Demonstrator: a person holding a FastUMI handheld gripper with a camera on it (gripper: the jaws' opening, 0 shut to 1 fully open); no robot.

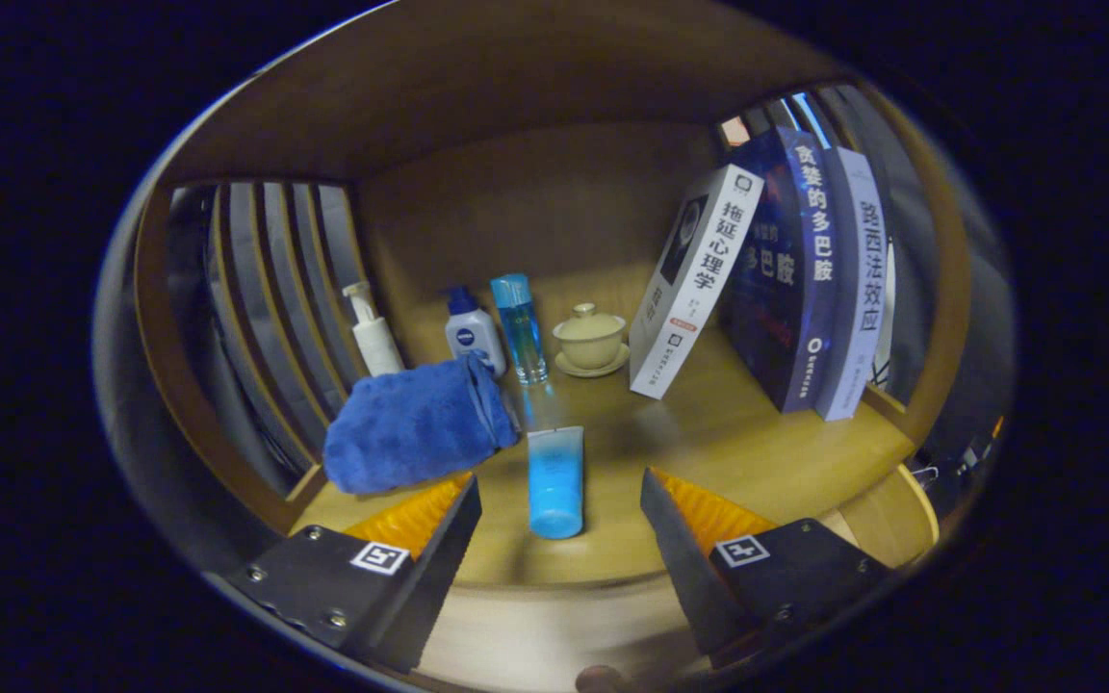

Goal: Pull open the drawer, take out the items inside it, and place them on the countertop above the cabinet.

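Blue tube (555, 481): lay flat on countertop (709, 433), beside towel (410, 433); gripper (559, 520) wide open, empty, apparently just released.

The white book (709, 269) has 拖延心理学 on its spine, the dark blue book (810, 241) has 贪婪的多巴胺, and the pale book (864, 269) has 路西法效应. The small bottle (471, 337) bears a round badge whose lettering is too small to make out. The tongs (559, 481), spread apart, each carry a square black-and-white marker.
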